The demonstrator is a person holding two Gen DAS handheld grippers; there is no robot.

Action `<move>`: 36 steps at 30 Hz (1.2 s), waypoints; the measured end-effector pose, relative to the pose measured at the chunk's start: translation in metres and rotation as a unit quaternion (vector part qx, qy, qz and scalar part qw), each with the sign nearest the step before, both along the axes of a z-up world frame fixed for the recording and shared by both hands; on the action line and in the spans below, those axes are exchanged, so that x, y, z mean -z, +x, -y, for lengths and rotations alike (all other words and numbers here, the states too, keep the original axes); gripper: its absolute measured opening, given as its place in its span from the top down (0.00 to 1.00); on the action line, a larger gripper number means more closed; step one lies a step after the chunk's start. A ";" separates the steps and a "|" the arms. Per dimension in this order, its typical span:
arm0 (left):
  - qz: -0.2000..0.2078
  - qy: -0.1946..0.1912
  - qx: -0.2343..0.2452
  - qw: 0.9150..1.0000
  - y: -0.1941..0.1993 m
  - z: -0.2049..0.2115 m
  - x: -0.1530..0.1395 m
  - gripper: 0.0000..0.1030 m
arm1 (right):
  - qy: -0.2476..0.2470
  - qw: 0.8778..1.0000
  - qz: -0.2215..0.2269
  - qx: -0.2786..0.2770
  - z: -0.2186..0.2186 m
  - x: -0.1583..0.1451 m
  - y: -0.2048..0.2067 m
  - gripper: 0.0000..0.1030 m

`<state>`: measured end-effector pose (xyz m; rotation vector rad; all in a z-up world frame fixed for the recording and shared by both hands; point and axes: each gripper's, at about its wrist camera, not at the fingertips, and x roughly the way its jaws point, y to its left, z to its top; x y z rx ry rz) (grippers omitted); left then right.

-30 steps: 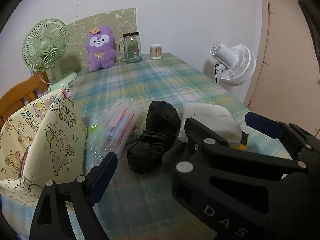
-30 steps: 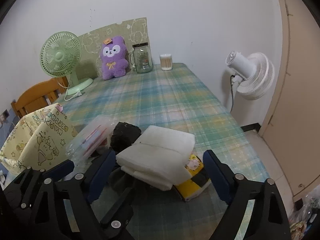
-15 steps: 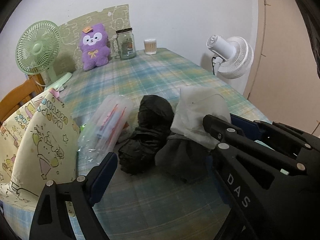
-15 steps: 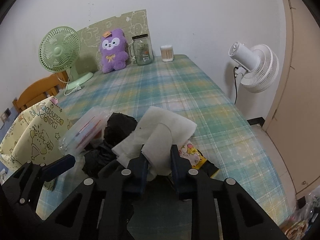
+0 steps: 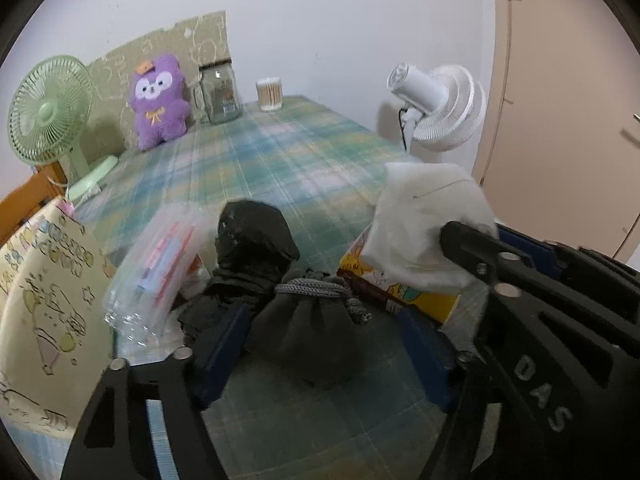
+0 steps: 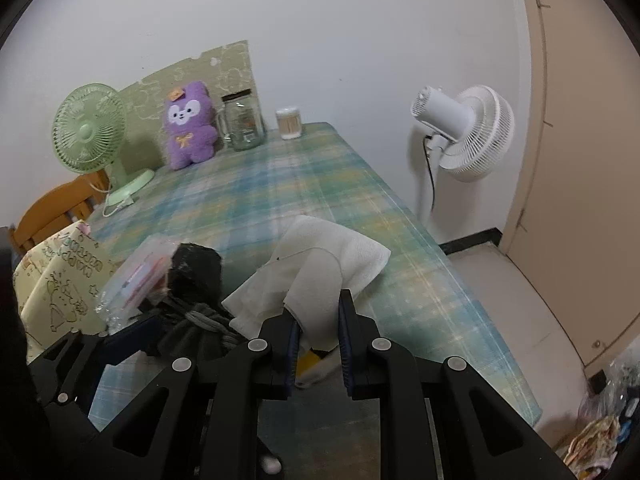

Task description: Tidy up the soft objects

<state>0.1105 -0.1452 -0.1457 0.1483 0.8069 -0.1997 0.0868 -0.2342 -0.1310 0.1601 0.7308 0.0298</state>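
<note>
The table (image 6: 280,184) carries a green-and-blue plaid cloth and runs back to a white wall, where a green patterned board (image 6: 200,76) leans. A white standing fan (image 6: 464,132) stands off the table's right edge, and a green desk fan (image 6: 90,136) sits on the far left corner beside a wooden chair (image 6: 52,208). A cream printed fabric (image 5: 48,304) with cartoon line drawings covers the near left edge. At the far end, from left to right, stand a purple plush toy (image 6: 190,126), a glass jar (image 6: 242,124) and a cup of cotton swabs (image 6: 289,123). The soft objects are grouped on the near part of the table. The right gripper (image 6: 318,340) is clamped on a folded white cloth (image 6: 324,260), its blue pads pressing the bunched fold from both sides, so that the cloth is held raised above a yellow printed packet (image 5: 400,292). A clear plastic bag (image 5: 160,264) with pink and blue contents lies to the left of a crumpled black bundle (image 5: 252,236). Just in front of that bundle sits a dark grey drawstring pouch (image 5: 308,332), its neck tied with grey cord (image 5: 312,290). The left gripper (image 5: 320,340) straddles this pouch with one blue pad on each side; its jaws have just been closing, and a gap remains at the right pad, so the pouch lies between the fingers without being pinched.
</note>
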 end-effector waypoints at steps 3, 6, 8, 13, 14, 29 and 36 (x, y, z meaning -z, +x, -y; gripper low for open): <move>0.000 0.012 -0.011 1.000 0.002 -0.001 0.004 0.38 | 0.001 1.000 -0.005 0.001 0.001 0.004 0.000 0.81; -0.004 0.016 -0.018 1.000 0.004 -0.003 0.006 0.49 | 0.004 1.000 -0.004 0.000 0.000 0.004 0.000 0.81; -0.004 0.020 -0.016 1.000 0.003 -0.003 0.007 0.52 | 0.007 1.000 -0.004 -0.002 -0.002 0.005 -0.001 0.81; -0.015 0.005 -0.010 1.000 0.000 -0.008 0.004 0.60 | 0.009 1.000 -0.005 -0.005 -0.005 0.003 -0.004 0.81; -0.015 0.001 -0.007 1.000 -0.001 -0.008 0.003 0.60 | 0.008 1.000 -0.004 -0.006 -0.006 0.001 -0.005 0.81; 0.020 -0.026 -0.004 0.999 -0.021 -0.019 -0.037 0.62 | -0.004 1.000 0.031 -0.004 -0.018 -0.035 -0.024 0.80; 0.036 -0.037 -0.003 0.999 -0.031 -0.027 -0.058 0.62 | -0.010 0.998 0.056 -0.003 -0.026 -0.058 -0.036 0.80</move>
